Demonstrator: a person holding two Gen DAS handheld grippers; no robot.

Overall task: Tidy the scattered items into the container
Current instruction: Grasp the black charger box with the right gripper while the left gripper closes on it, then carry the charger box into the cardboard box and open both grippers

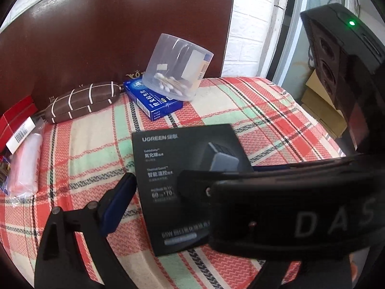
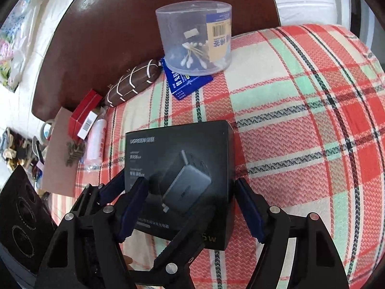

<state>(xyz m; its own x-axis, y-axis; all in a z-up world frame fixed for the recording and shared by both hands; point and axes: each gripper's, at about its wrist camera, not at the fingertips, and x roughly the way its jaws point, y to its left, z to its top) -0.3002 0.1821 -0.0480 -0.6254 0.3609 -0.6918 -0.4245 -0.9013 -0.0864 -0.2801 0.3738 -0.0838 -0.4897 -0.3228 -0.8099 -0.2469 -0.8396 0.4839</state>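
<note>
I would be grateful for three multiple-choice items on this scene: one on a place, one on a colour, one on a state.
1. What does the clear cotton-swab tub rest on?
A. Partly on the blue box
B. On the black charger box
C. On the striped pouch

2. What colour is the striped pouch?
A. Green with black stripes
B. Brown with white stripes
C. Red with blue stripes

3. How do the jaws of the right gripper stand?
A. Shut on the tub
B. Shut on the pouch
C. Open at the black charger box

Answers:
1 A, the tub's base overlaps the blue box.
2 B, both views show brown fabric crossed by white lines.
3 C, the jaws are spread wide, with a gap beside the box's right side.
</note>
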